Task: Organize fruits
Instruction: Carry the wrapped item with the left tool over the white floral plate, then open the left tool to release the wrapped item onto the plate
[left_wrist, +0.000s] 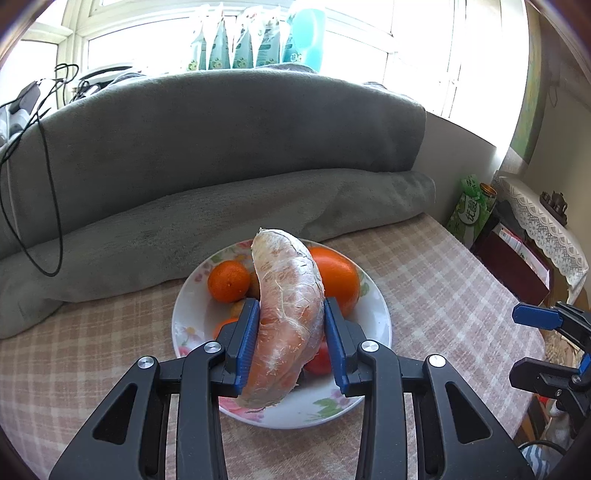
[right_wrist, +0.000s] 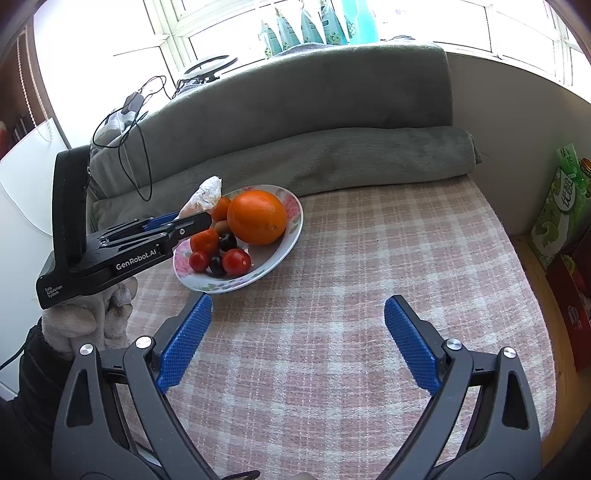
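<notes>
My left gripper (left_wrist: 290, 312) is shut on a peeled pomelo segment (left_wrist: 286, 314), pale pink with white membrane, held above the flowered plate (left_wrist: 376, 325). In the right wrist view the left gripper (right_wrist: 199, 218) hovers over the plate's left side (right_wrist: 291, 236) with the pomelo segment (right_wrist: 205, 197) sticking out. On the plate lie a big orange (right_wrist: 257, 217), small mandarins (right_wrist: 204, 242), cherry tomatoes (right_wrist: 236, 261) and dark grapes (right_wrist: 228, 242). My right gripper (right_wrist: 297, 314) stands open over the checked cloth, nearer than the plate, nothing between its fingers. It shows at the right edge (left_wrist: 543, 328) of the left wrist view.
The plate sits on a pink checked cloth (right_wrist: 351, 295). A rolled grey blanket (right_wrist: 332, 155) lies behind it against a grey cushioned back. A green carton (right_wrist: 561, 210) and red boxes (right_wrist: 572, 314) stand at the right. A gloved hand (right_wrist: 85, 317) holds the left gripper.
</notes>
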